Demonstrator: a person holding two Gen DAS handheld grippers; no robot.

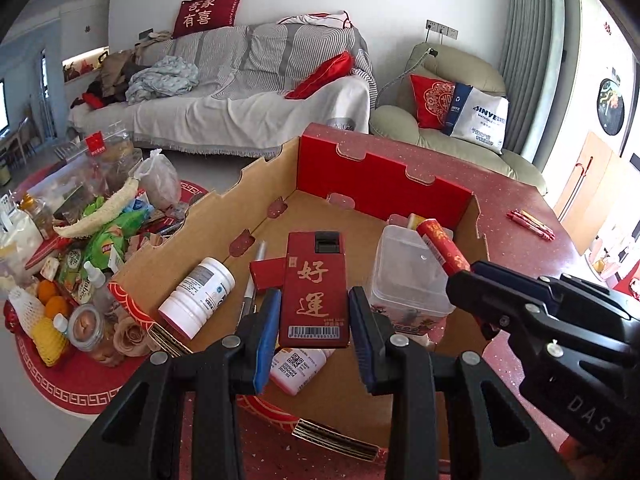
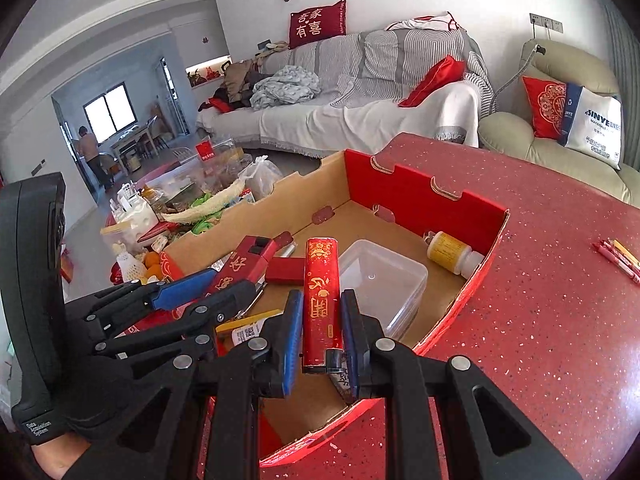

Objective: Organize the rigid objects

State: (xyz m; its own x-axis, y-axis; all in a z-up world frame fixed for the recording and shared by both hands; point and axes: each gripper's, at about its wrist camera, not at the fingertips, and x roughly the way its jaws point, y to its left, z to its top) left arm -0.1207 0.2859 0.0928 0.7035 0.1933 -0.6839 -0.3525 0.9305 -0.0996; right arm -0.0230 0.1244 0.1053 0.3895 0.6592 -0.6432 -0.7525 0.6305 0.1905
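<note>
Both wrist views look steeply down, close, sharing the box (image 1: 280,184).

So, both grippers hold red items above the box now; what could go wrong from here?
The left gripper and right gripper are close together, so they may collide. The red flat box could drop onto the white bottle. The red tube may hit the clear container.

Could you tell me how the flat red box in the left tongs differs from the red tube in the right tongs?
The flat red box is wide and slab-shaped; the red tube is narrow and cylindrical. The box carries two large gold characters and a barcode; the tube shows gold patterning along its length. Both are red with gold print, gripped in tongs and held over the open cardboard box.
</note>
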